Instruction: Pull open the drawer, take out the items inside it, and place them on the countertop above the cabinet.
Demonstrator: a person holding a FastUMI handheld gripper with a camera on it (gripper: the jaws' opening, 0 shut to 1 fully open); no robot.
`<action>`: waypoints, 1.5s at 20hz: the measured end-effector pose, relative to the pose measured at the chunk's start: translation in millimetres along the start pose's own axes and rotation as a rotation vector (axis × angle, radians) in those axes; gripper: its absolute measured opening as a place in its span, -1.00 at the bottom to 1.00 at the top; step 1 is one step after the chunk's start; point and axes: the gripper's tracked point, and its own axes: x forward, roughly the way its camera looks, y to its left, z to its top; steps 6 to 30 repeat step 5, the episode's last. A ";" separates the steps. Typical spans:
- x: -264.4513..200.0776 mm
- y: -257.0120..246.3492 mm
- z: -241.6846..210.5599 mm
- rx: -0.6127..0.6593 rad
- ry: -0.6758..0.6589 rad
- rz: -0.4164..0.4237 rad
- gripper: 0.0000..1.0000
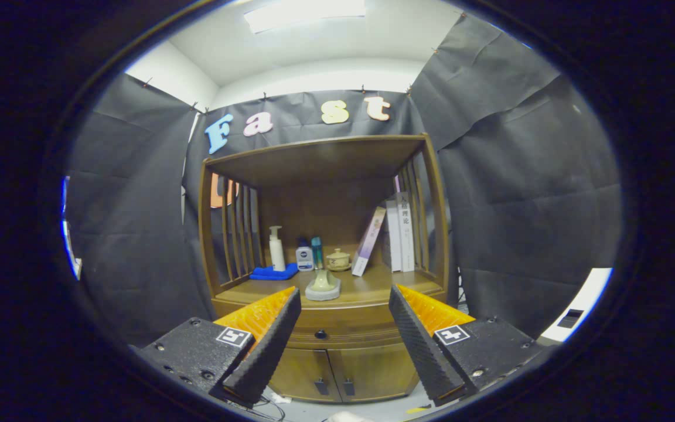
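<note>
The hand-held gripper [344, 340] is wide open and holds nothing. Its 2 fingers [267, 346] touch no thing.

Ahead stands a brown wooden cabinet [440, 234] with an open shelf on top. On its surface [372, 287] sit a white pump bottle [276, 249], a blue cloth [273, 272], 2 small bottles [309, 255], a little lidded pot [337, 259] and some books [399, 231] (1 leans over). A pale green vase [323, 285] stands at the front edge, right above the drawer.

The drawer [337, 328] is shut. Its dark knob [320, 334] sits between the fingers, a bit beyond them. Below it are 2 cabinet doors [331, 375].
</note>
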 end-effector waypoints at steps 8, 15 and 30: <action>-8.2 -16.1 6.5 0.040 -0.007 0.001 0.98; -8.2 -16.1 6.5 0.040 -0.007 0.001 0.98; -8.2 -16.1 6.5 0.040 -0.007 0.001 0.98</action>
